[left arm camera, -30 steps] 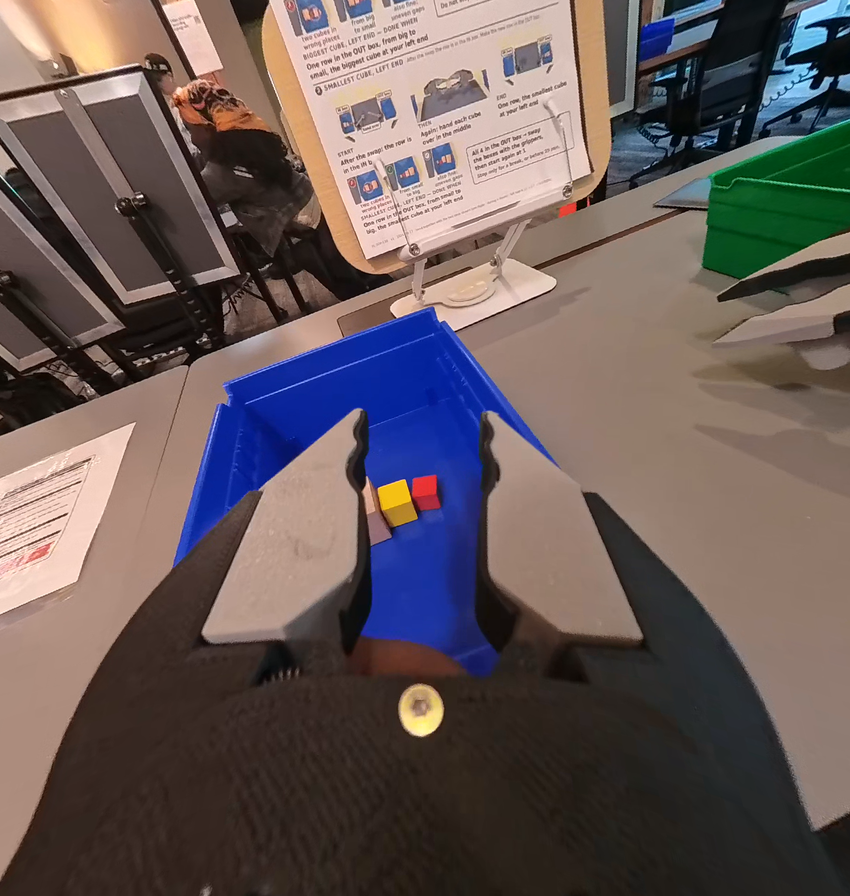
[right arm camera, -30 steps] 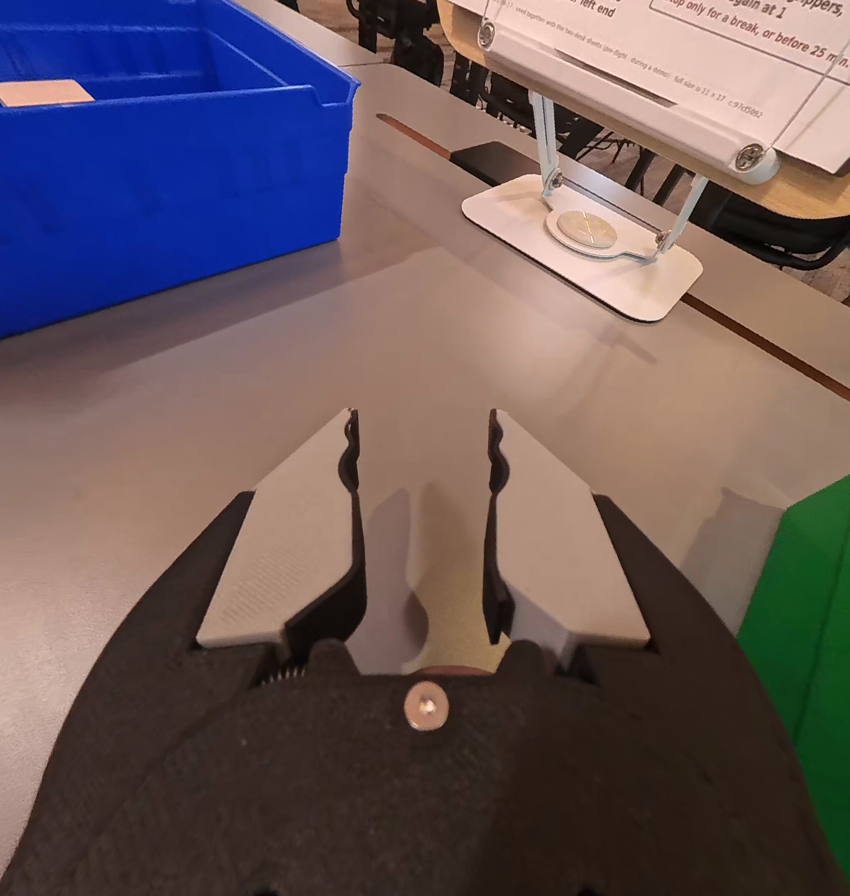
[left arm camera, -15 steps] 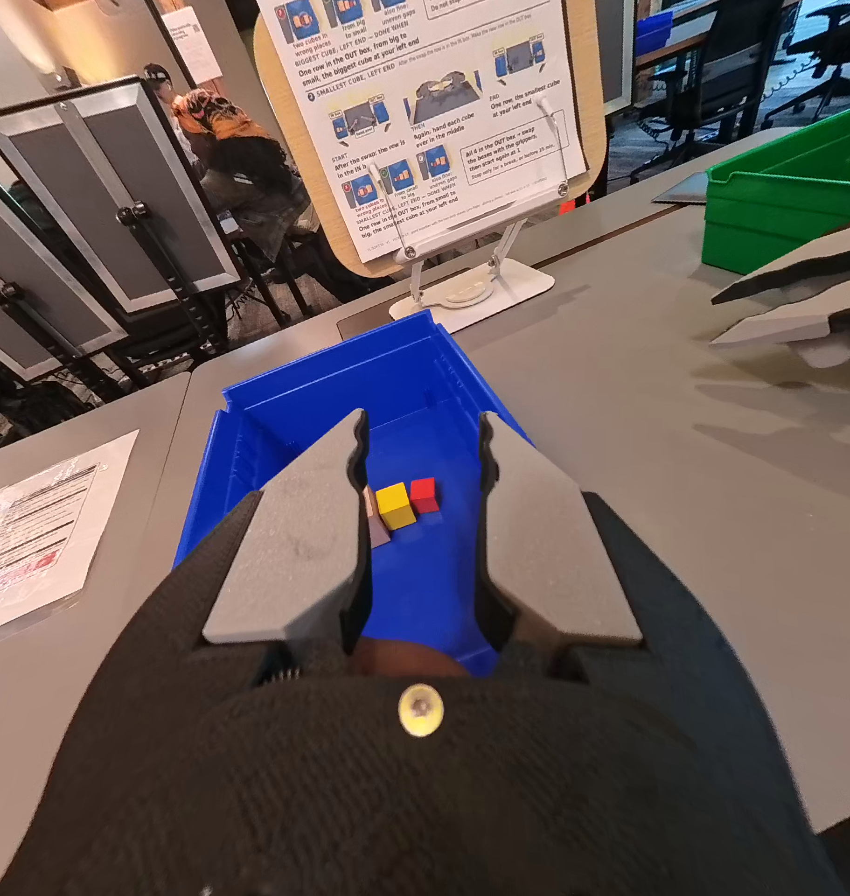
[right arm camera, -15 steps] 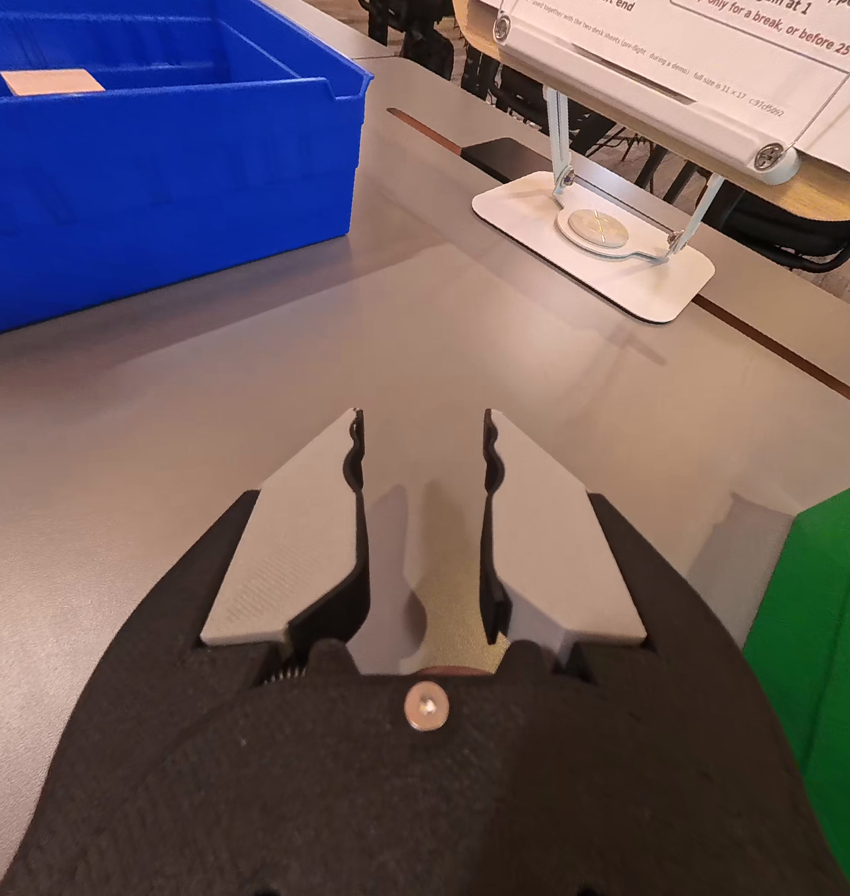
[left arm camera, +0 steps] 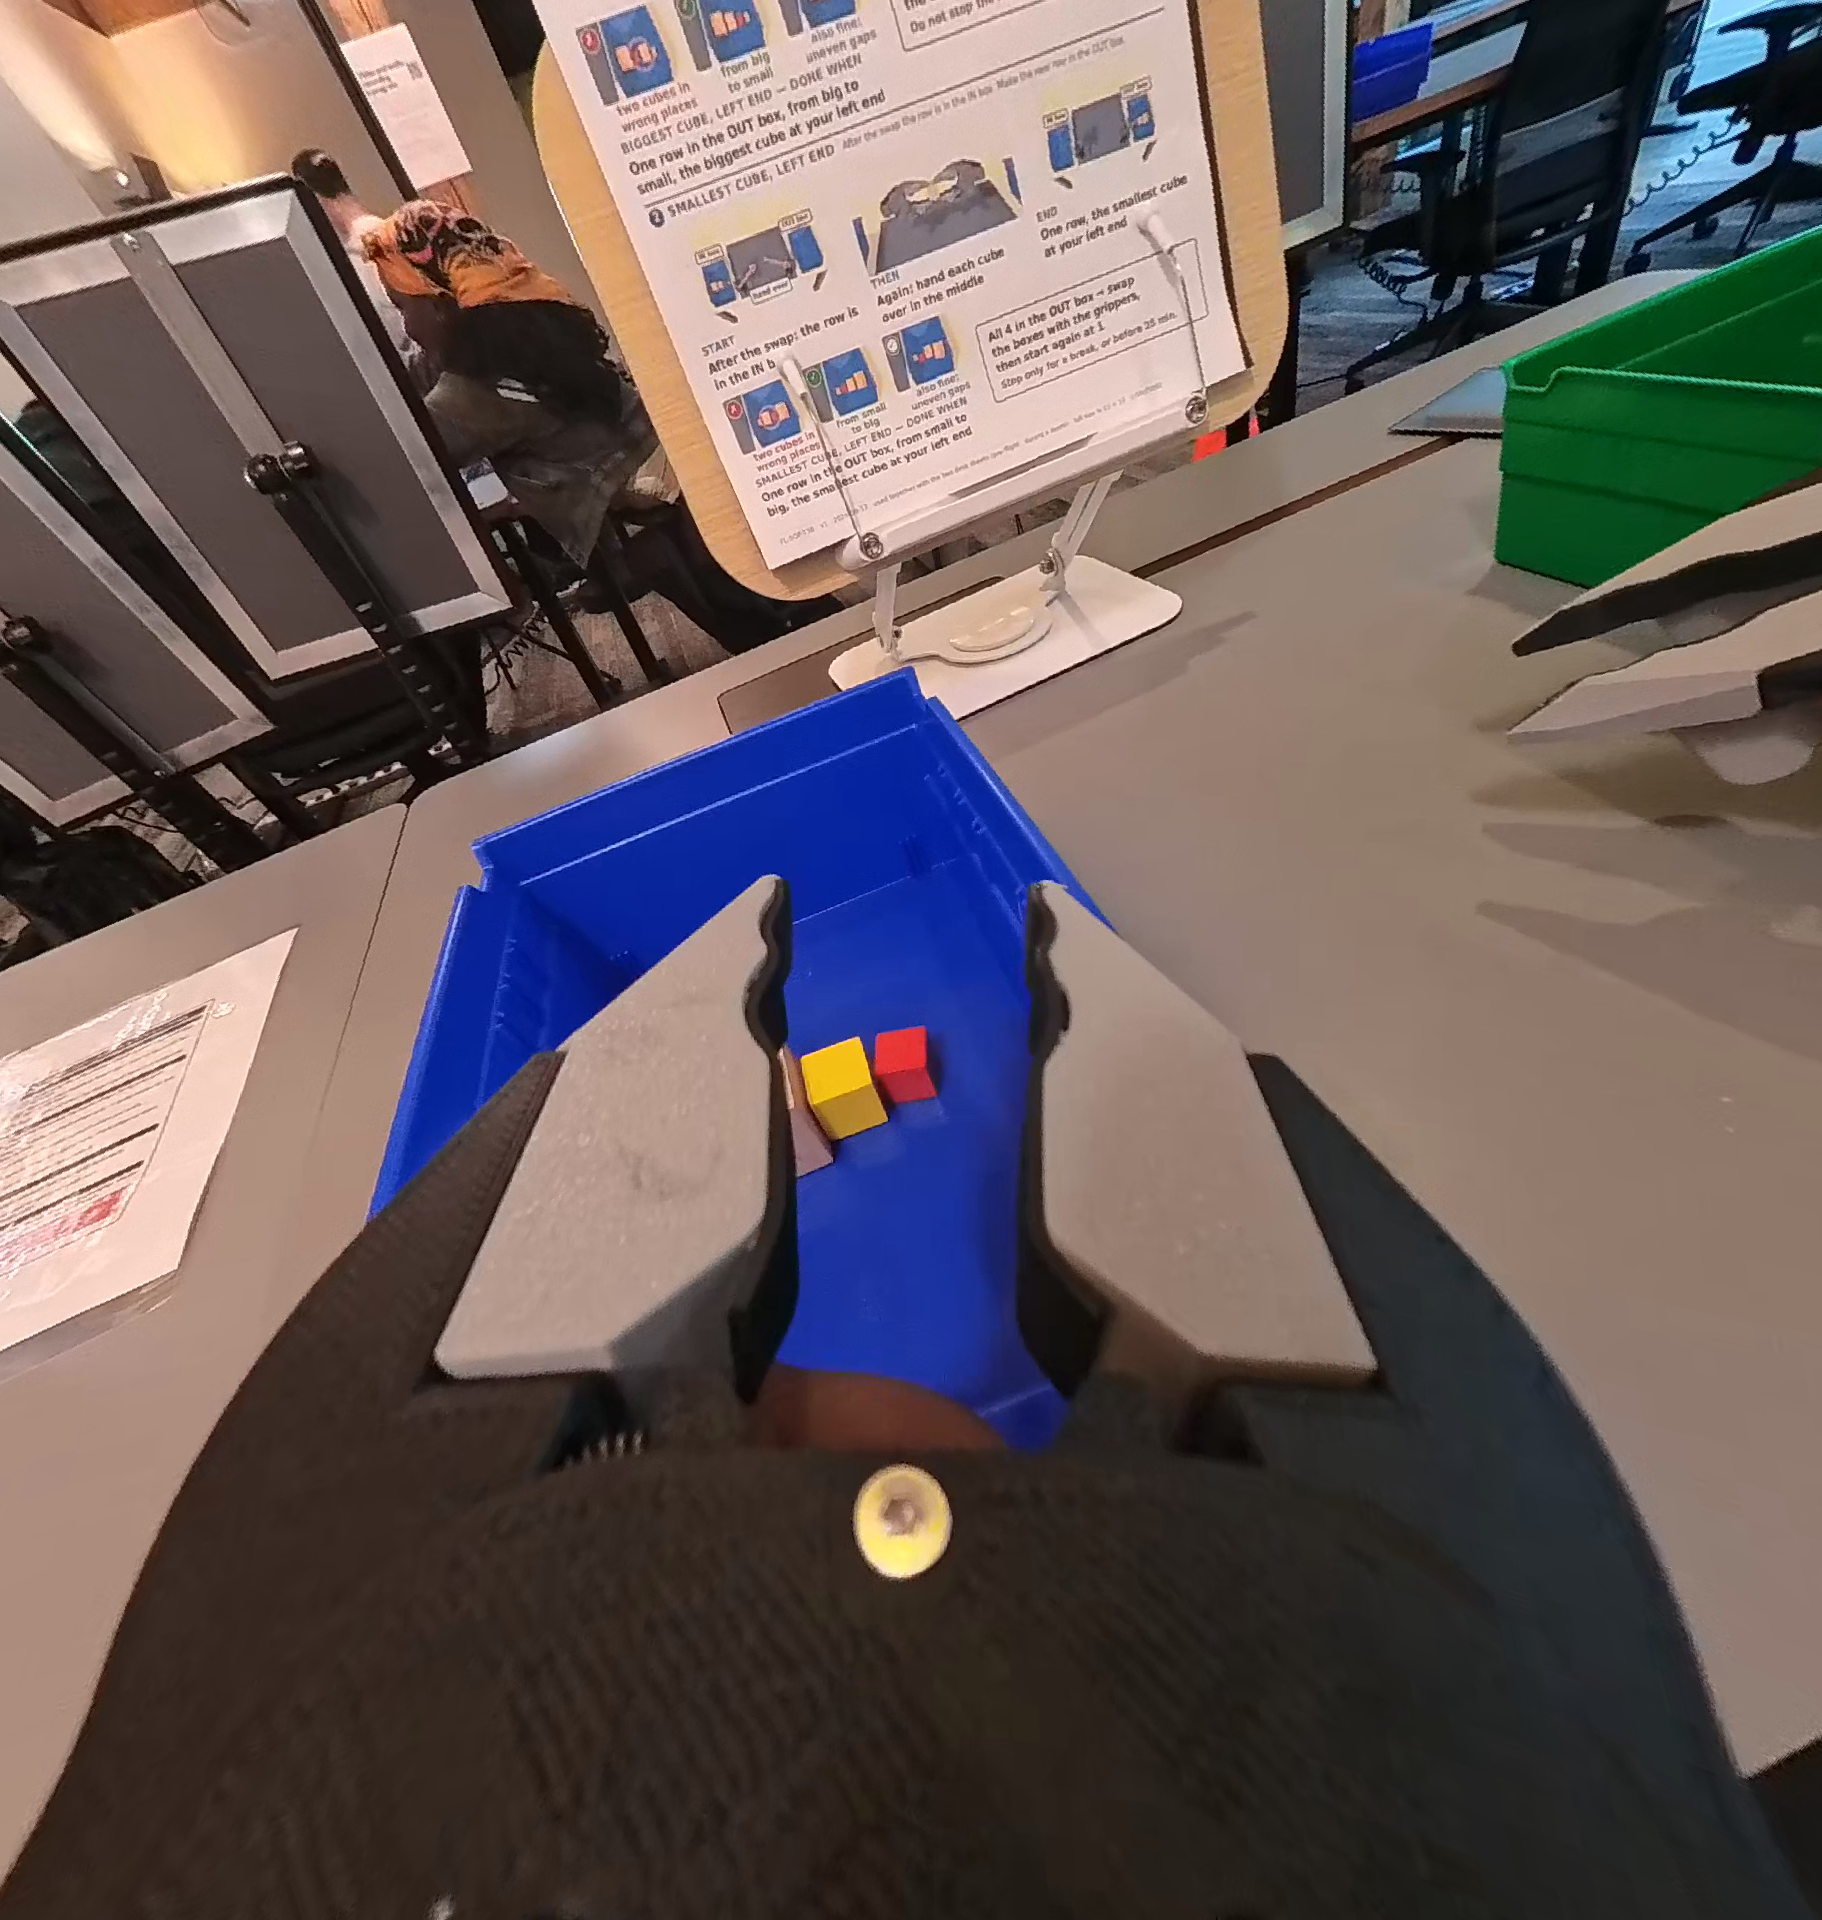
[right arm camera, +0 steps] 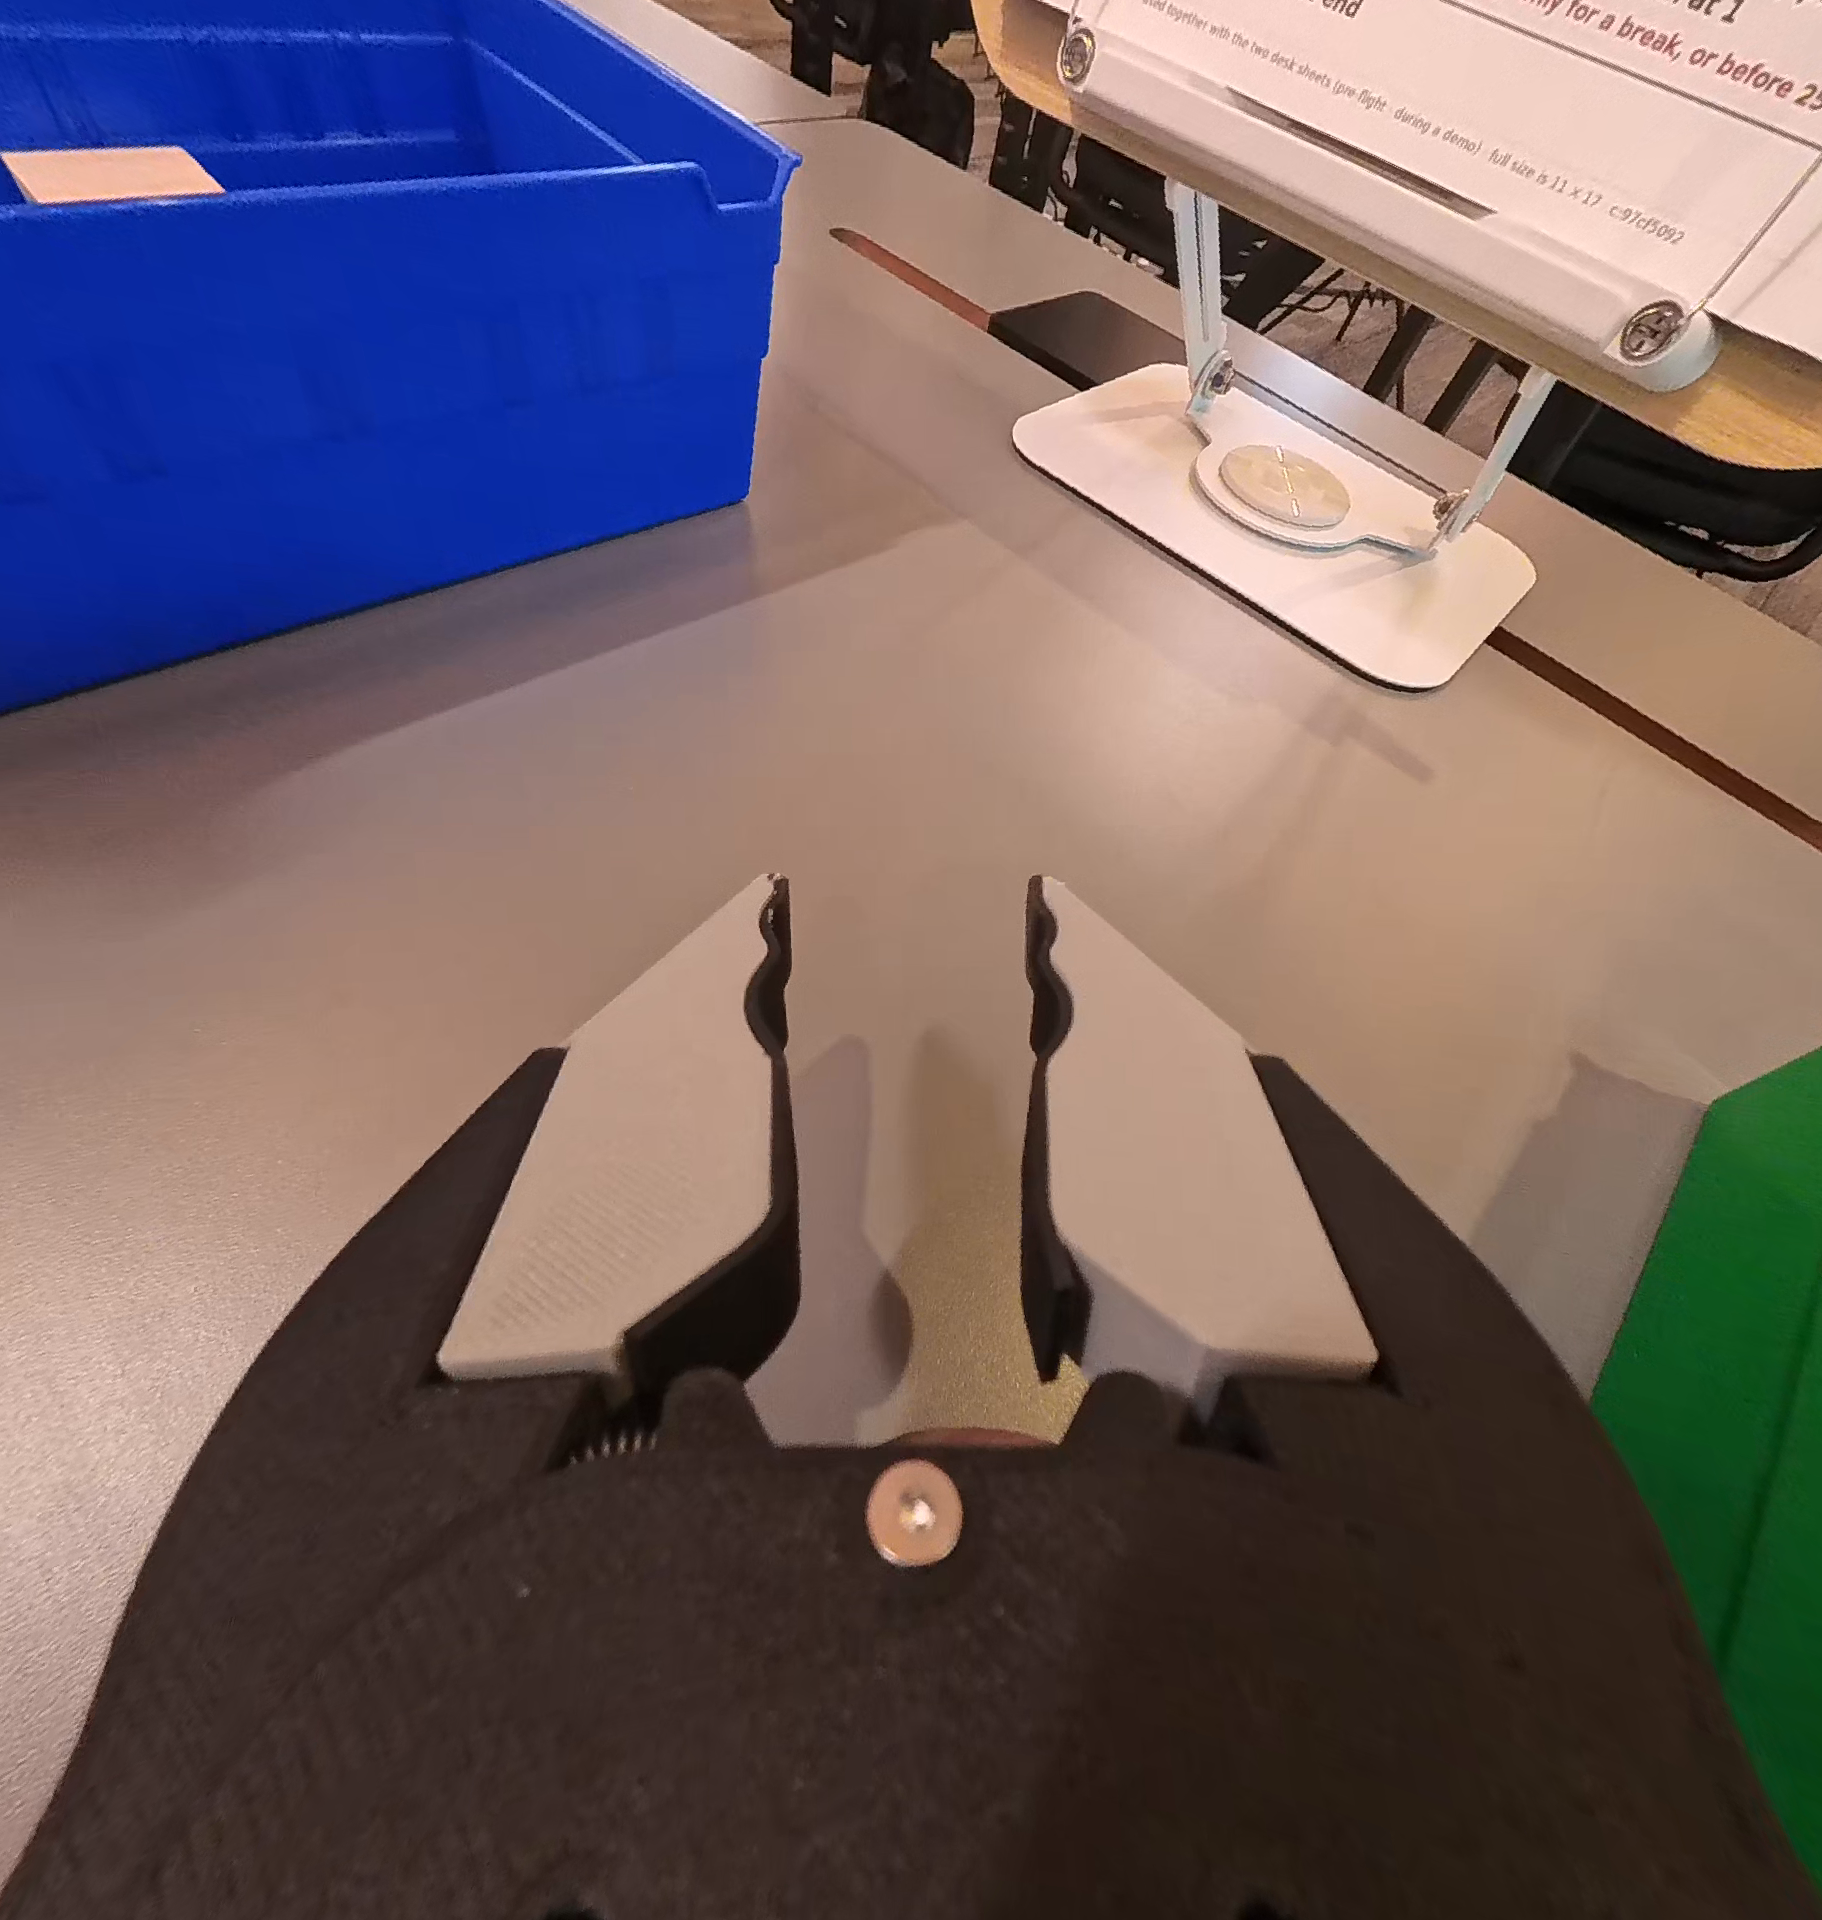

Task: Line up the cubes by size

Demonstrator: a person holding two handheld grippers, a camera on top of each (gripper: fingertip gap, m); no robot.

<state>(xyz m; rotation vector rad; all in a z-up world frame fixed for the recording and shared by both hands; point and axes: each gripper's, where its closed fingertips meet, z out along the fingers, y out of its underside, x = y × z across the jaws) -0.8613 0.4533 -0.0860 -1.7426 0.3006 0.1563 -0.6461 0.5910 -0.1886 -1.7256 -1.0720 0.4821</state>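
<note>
In the left wrist view a blue bin [left arm camera: 533,997] holds a yellow cube [left arm camera: 840,1086], a smaller red cube [left arm camera: 905,1062] to its right, and a plain wooden cube [left arm camera: 805,1138] mostly hidden behind my left finger. My left gripper [left arm camera: 902,914] is open and empty, held above the bin's near half. My right gripper [right arm camera: 902,899] is open and empty, low over the bare grey table; its fingers [left arm camera: 1665,665] also show at the right edge of the left wrist view. In the right wrist view the blue bin [right arm camera: 367,343] is at upper left, with the wooden cube's top [right arm camera: 107,175] showing.
A green bin [left arm camera: 1665,436] stands at the far right, its corner [right arm camera: 1759,1403] close to my right gripper. A document stand with an instruction sheet [left arm camera: 917,249] is behind the blue bin. A laminated sheet [left arm camera: 76,1153] lies at left. A seated person [left arm camera: 512,353] is beyond the table.
My left gripper has drawn back and up slightly from the blue bin. My right gripper has crept forward a little. Both stay open; the cubes have not moved.
</note>
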